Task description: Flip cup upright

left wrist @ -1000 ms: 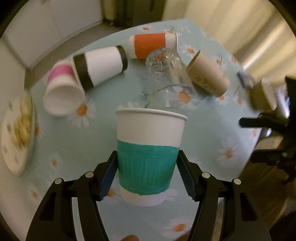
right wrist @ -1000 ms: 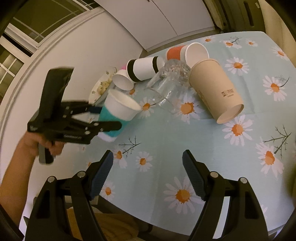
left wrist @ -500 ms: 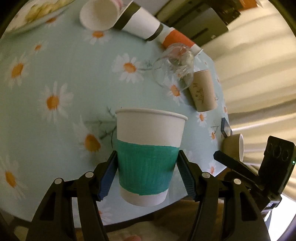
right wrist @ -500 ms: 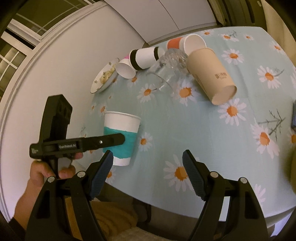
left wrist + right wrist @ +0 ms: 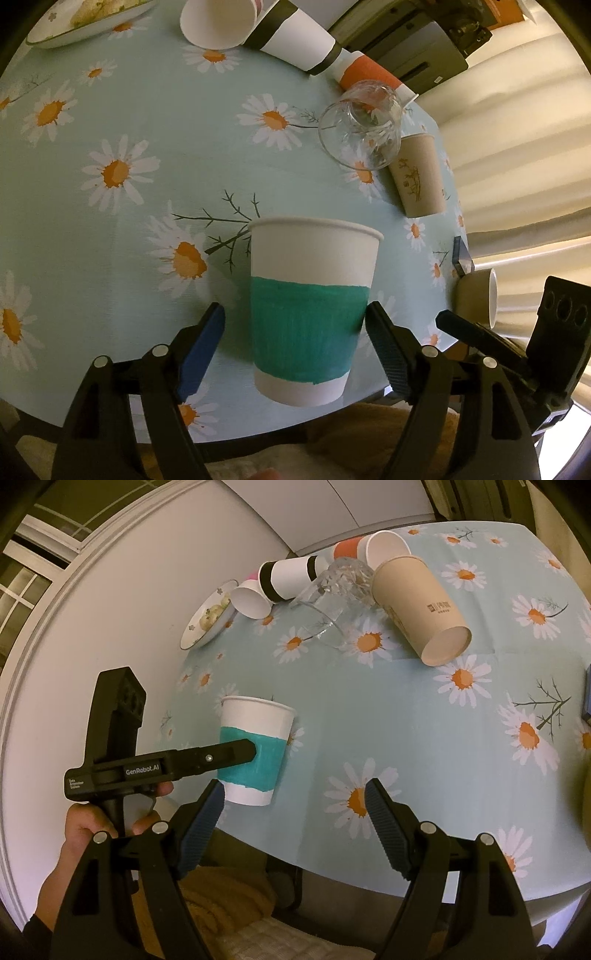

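Observation:
A white paper cup with a teal band (image 5: 308,310) stands upright, mouth up, near the table's front edge; it also shows in the right wrist view (image 5: 255,749). My left gripper (image 5: 295,350) is open around it, with a clear gap on the left side. My right gripper (image 5: 295,823) is open and empty, above the front edge of the table, right of the cup.
Several cups lie on their sides at the back: a tan cup (image 5: 417,605), a clear glass (image 5: 332,598), a black-banded cup (image 5: 288,578), an orange-banded cup (image 5: 369,74), a pink-banded cup (image 5: 251,598). A plate of food (image 5: 210,614) sits at the far left. Daisy tablecloth (image 5: 406,720).
The left gripper lowered the teal cup upright onto the table near the front edge, then opened its jaws off it. The right gripper stayed open.

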The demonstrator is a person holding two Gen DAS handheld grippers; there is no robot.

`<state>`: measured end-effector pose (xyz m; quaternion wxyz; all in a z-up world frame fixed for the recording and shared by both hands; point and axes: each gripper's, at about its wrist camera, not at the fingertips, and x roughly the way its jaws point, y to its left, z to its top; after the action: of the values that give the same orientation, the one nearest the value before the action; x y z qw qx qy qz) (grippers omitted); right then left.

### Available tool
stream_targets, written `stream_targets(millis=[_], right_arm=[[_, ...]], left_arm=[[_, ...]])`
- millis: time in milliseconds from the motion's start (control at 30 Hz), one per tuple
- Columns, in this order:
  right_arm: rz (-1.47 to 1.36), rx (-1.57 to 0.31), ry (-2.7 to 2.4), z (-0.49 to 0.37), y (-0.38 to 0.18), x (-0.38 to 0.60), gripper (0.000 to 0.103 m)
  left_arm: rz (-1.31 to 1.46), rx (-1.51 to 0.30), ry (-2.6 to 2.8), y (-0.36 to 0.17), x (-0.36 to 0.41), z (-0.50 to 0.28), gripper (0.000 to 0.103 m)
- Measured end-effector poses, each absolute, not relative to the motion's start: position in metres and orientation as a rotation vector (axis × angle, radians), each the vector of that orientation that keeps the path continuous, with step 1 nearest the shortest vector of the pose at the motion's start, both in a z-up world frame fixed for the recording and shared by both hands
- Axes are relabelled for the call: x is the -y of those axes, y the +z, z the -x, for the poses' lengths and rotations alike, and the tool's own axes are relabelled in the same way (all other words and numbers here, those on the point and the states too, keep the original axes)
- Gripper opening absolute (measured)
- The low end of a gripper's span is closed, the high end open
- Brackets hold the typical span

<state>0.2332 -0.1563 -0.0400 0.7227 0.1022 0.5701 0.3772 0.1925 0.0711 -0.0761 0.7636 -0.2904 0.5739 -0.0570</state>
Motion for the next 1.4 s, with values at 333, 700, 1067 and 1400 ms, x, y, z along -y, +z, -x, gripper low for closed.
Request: stream_targets(millis=[333, 700, 1067, 1400], right_arm=[[-0.233, -1.288, 0.847, -0.240, -0.046, 0.148, 0.078], [-0.339, -1.446, 0.928, -0.267, -0.076, 0.099, 0.078], [-0.232, -1.491, 0.900, -0.273, -0.090, 0.061, 0.078], [-0.156, -1.475, 0.895, -0.270, -0.087, 0.055, 0.067]], left_arm=[[0.632, -1.236, -0.132, -0.070, -0.076, -0.190, 0.076], [0.701, -1.187, -0.125, -0.061, -0.108, -0.157, 0.076], [0.776, -1.076, -0.180, -0.046, -0.120, -0.111, 0.076], [0.813, -1.049, -0.218, -0.047, -0.119, -0.097, 0.076]])
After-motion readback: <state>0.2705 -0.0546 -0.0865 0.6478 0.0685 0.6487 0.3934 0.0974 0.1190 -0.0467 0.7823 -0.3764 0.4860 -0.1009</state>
